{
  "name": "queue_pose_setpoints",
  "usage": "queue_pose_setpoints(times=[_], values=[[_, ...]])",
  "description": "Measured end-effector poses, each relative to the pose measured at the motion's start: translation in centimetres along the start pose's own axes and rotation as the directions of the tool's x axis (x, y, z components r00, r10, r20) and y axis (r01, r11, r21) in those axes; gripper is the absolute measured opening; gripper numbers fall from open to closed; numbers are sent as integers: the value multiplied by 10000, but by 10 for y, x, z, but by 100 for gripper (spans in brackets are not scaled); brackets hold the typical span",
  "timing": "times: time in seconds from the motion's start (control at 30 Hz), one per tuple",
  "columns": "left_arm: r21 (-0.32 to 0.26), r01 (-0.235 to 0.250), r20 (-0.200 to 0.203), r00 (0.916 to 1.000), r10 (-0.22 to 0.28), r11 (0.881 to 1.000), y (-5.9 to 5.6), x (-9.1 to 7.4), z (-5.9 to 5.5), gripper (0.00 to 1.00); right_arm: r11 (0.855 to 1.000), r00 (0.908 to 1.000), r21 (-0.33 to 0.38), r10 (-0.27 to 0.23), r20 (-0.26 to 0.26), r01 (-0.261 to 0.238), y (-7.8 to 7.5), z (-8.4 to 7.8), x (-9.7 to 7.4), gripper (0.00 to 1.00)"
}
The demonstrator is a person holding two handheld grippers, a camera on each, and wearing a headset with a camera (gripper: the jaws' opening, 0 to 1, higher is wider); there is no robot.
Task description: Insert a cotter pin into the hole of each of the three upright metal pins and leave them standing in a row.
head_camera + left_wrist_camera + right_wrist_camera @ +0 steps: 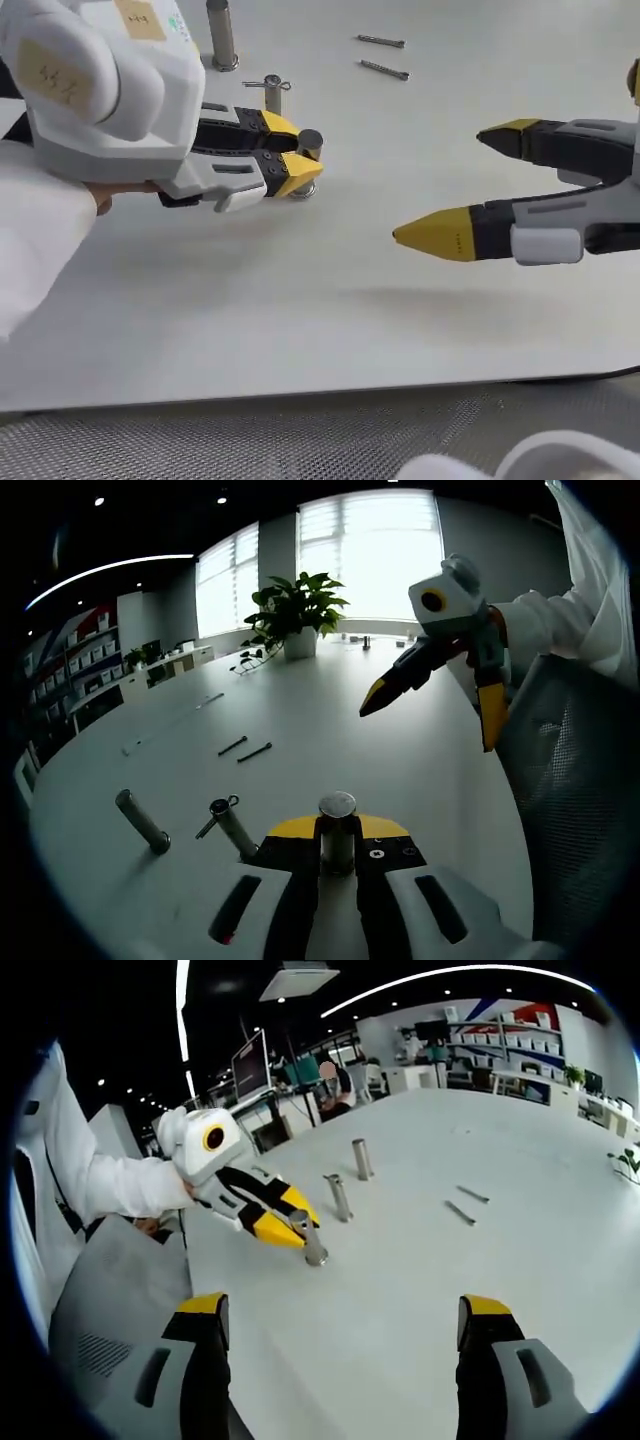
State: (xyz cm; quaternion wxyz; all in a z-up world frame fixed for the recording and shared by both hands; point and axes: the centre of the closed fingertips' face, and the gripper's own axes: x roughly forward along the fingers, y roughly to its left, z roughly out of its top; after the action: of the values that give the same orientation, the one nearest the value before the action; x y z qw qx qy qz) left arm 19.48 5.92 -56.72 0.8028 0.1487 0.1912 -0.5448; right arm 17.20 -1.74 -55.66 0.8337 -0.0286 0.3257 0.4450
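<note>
The left gripper (297,150) is clamped on the nearest metal pin (311,142), which stands upright on the white table (300,300). The right gripper (455,185) hangs well apart, its jaws spread wide with nothing between them. Of 3 upright pins, only the middle pin (272,98) carries a cotter pin (262,85) through its hole; the held one and the far pin (221,35) look bare, so 2 insertions seem left, with 2 loose cotter pins (384,70) lying beyond.
</note>
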Motion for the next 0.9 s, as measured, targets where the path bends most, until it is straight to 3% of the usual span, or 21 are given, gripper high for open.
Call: queue_pose_setpoints(times=[0.17,0.27,0.67,0.8,0.9], values=[[34,-88,170,9998,88,10000,1,1,1,10,9999,10000,-97,39,-89,-40,2,-1,1,93],[-422,-214,252,9994,225,9989,2,1,0,11,9999,9999,-84,62,-91,-63,3,-2,2,93],[-790,-284,627,9975,333,9965,2,2,0,11,9999,9998,-106,135,-173,-137,5,-4,4,93],[-1109,-89,716,9973,169,9938,0,2,1,13,9998,9997,-115,141,-215,-143,5,-5,4,93],[-932,88,439,9990,-47,9956,-3,2,-4,18,9998,9996,-139,156,-244,-159,6,-5,4,93]])
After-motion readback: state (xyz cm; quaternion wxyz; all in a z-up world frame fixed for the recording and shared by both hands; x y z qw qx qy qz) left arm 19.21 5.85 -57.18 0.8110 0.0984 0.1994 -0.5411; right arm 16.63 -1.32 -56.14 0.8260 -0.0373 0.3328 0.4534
